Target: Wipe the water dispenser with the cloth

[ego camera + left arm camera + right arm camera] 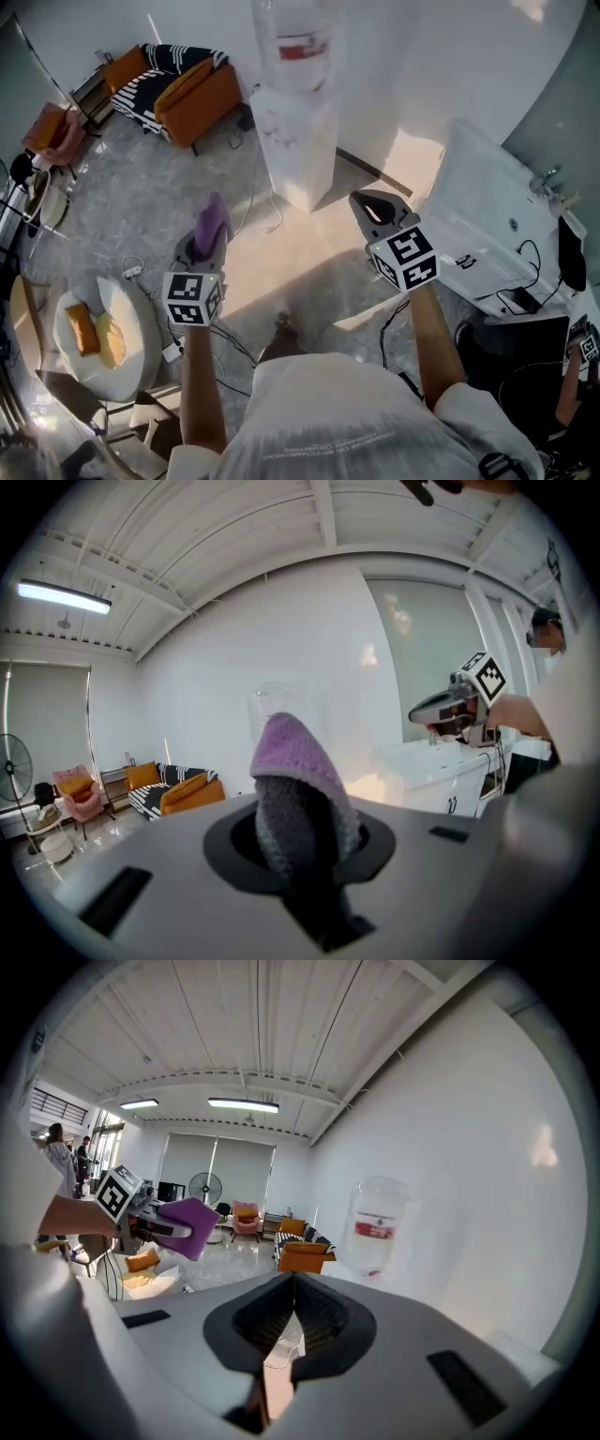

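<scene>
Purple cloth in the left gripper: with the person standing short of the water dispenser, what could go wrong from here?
1. The cloth sits bunched in the left gripper with only a short tip protruding, so the jaws might scrape the water dispenser.
2. Loose cables lie on the floor beside it, a possible trip hazard.
3. A hard push could rock the bottle on top.

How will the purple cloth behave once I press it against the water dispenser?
Probably floppy: the cloth folds over itself where the left gripper pinches it. Its fuzzy nap suggests it is light and grippy, not slippery. It should likely flatten against the water dispenser.
</scene>
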Tool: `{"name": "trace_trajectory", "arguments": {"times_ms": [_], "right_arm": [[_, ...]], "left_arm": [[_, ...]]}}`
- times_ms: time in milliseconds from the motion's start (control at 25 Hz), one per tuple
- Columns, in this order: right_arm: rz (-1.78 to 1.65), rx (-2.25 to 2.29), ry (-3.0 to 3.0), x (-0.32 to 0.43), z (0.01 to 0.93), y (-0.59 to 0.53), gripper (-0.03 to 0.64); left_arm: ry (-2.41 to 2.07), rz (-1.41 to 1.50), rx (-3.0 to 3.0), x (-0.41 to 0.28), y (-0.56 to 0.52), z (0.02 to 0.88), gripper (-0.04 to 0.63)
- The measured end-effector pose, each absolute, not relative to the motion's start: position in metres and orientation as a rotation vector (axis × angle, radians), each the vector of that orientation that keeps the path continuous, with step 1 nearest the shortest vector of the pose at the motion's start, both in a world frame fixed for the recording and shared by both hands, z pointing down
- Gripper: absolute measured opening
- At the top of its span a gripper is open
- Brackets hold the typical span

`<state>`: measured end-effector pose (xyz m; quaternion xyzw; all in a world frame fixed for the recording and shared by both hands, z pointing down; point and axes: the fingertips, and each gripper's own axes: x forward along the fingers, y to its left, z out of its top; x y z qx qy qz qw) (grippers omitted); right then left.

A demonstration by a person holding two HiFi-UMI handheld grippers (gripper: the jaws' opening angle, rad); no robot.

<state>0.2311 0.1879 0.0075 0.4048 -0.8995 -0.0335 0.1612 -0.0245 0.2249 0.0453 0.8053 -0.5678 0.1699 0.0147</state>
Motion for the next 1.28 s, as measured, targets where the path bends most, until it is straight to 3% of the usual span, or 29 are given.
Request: {"name": "trace_trajectory", "arguments": {"times_ms": [760, 1280], "right_arm": [[0.024, 1.313, -2.461, 0.144, 0.025, -0.019, 0.015], [0.087, 1.258, -2.431, 0.086, 0.066, -0.104, 0.015]], "left_arm": [[-1.574, 0.558, 2.572, -0.102, -0.002, 0.071, 0.071], [-1.491, 0.604, 2.496, -0.133, -0.086, 0.121, 0.071]]}}
